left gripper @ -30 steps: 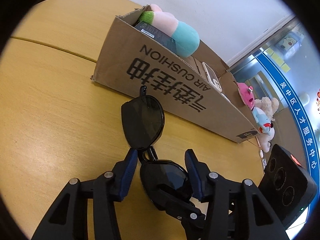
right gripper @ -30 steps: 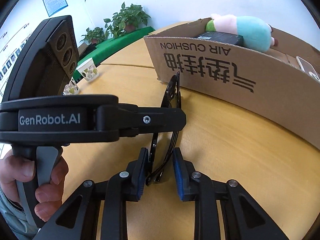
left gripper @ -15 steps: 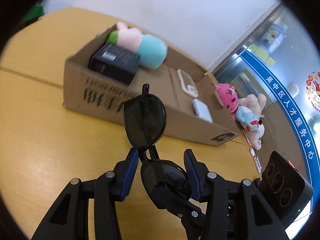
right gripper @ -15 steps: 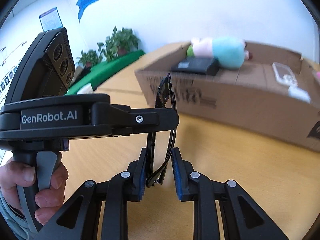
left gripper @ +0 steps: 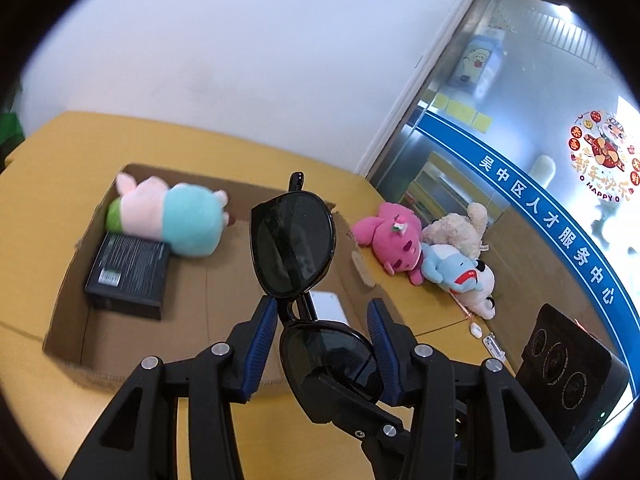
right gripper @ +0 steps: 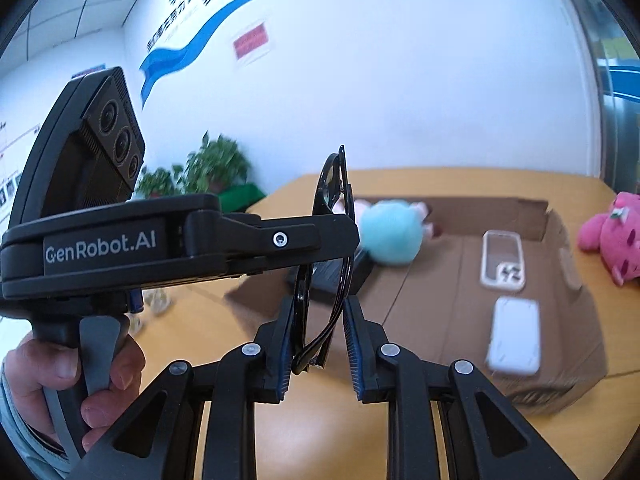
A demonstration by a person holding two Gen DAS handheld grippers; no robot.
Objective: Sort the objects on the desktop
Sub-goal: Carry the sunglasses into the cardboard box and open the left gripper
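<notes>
A pair of black sunglasses (left gripper: pixel 292 244) hangs in the air above an open cardboard box (left gripper: pixel 70 280). My left gripper (left gripper: pixel 322 312) is shut across its lower lens, and the upper lens stands up beyond the fingers. My right gripper (right gripper: pixel 320 308) is shut on the folded frame and temples of the sunglasses (right gripper: pixel 330 184), seen edge-on. The left gripper's finger (right gripper: pixel 344 232) crosses the glasses from the left in the right wrist view. In the box (right gripper: pixel 440 280) lie a pink-and-teal plush (left gripper: pixel 172 220), a black carton (left gripper: pixel 128 276), a clear phone case (right gripper: pixel 502 260) and a white slab (right gripper: pixel 514 336).
The box stands on a yellow wooden table (left gripper: pixel 36 400). To its right lie a pink plush (left gripper: pixel 394 240), a beige plush (left gripper: pixel 460 228) and a blue-and-white plush (left gripper: pixel 460 276). A person's hand (right gripper: pixel 60 364) holds the left gripper's handle. Potted plants (right gripper: pixel 208 168) stand by the far wall.
Both grippers have risen together with the sunglasses in them. The box, earlier seen from its printed side, now lies below and its inside shows.
</notes>
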